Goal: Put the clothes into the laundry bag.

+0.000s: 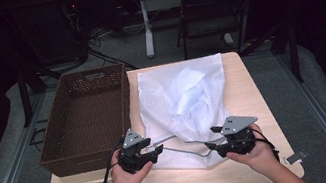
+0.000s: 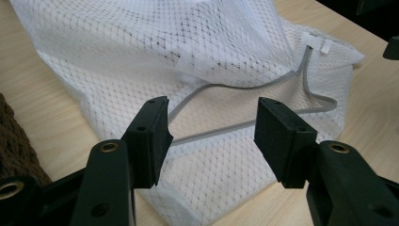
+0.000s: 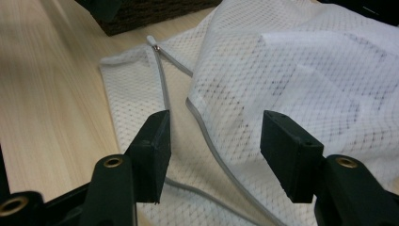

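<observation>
So there's a white mesh laundry bag [image 1: 183,103] spread flat on the light wooden table [image 1: 255,105], taking up most of the middle, with its near edge down by the person's hands. The mouth of the bag is trimmed with a grey zipper band [image 1: 180,145] that curves along that near edge, and the band is parted so you can see a gap of table through it in the left gripper view [image 2: 244,89]. Just to the left of the bag sits a dark brown woven rectangular basket [image 1: 85,118], its side right up against the bag's left edge. The left gripper [image 1: 157,150] is at the bag's near left corner with both black jaws spread wide, hovering over the mesh and the grey band, not pinching anything. The right gripper [image 1: 212,138] is at the near right part of the bag, jaws also wide apart, with the band running between them in its own view [image 3: 207,136]. Neither looks to be clamped on the fabric. A dark folding chair [image 1: 214,6] stands on the floor past the far edge of the table.
</observation>
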### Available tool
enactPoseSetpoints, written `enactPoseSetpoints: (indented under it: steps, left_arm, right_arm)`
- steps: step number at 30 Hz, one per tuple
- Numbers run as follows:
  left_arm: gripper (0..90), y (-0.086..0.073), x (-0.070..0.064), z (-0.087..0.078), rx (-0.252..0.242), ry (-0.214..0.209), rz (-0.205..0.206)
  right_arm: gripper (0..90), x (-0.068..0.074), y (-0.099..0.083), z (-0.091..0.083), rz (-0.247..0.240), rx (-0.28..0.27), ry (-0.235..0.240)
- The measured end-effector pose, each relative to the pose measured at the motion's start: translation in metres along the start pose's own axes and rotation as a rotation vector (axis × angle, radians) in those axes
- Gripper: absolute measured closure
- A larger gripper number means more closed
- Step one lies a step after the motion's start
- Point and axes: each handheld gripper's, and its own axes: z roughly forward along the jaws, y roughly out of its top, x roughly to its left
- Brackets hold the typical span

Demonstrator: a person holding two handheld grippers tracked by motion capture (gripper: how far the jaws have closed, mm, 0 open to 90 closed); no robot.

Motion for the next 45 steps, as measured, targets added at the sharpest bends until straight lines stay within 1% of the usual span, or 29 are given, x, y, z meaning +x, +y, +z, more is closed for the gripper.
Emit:
enactPoseSetpoints:
  steps: [1,4,9,15,17,21,23,25,29,34,41,43,45]
  left_arm:
    - [45.6,0.000,0.000,0.000,0.000,0.001,-0.007]
    - [45.6,-0.001,0.001,-0.001,0.001,0.001,-0.004]
    - [45.6,-0.002,0.000,0.000,0.003,-0.004,-0.009]
    - [45.6,-0.003,0.000,0.001,0.012,0.003,0.002]
    - [45.6,-0.004,0.001,0.001,0.012,0.005,0.003]
    - [45.6,-0.005,0.003,0.001,0.018,0.007,0.000]
    - [45.6,-0.006,0.003,0.003,0.021,0.006,-0.002]
    - [45.6,-0.007,0.002,0.005,0.032,0.006,0.003]
    - [45.6,-0.008,0.002,0.009,0.046,0.009,0.015]
    - [45.6,-0.009,0.003,0.010,0.053,0.010,0.009]
    - [45.6,-0.010,0.003,0.013,0.066,0.007,0.011]
    - [45.6,-0.010,0.003,0.015,0.070,0.004,0.005]
    - [45.6,-0.011,0.002,0.016,0.072,0.005,0.010]
  right_arm:
    - [43.3,0.000,-0.003,-0.001,0.005,0.003,-0.002]
    - [43.2,0.000,-0.013,-0.002,0.009,0.010,-0.006]
    - [42.8,-0.001,-0.029,0.002,0.023,0.007,-0.030]
    - [42.5,-0.006,-0.042,0.003,0.059,0.003,-0.061]
    - [42.8,-0.008,-0.046,0.005,0.074,0.005,-0.062]
    - [43.1,-0.011,-0.051,0.008,0.084,0.016,-0.065]
    - [43.1,-0.012,-0.053,0.009,0.086,0.017,-0.075]
    - [43.2,-0.012,-0.054,0.010,0.076,0.022,-0.088]
    - [43.7,-0.014,-0.058,0.012,0.080,0.025,-0.089]
    - [43.9,-0.016,-0.062,0.015,0.106,0.033,-0.092]
    - [44.1,-0.019,-0.064,0.017,0.112,0.033,-0.097]
    - [44.3,-0.021,-0.065,0.017,0.120,0.033,-0.102]
    - [45.9,-0.023,-0.066,0.018,0.133,0.032,-0.100]
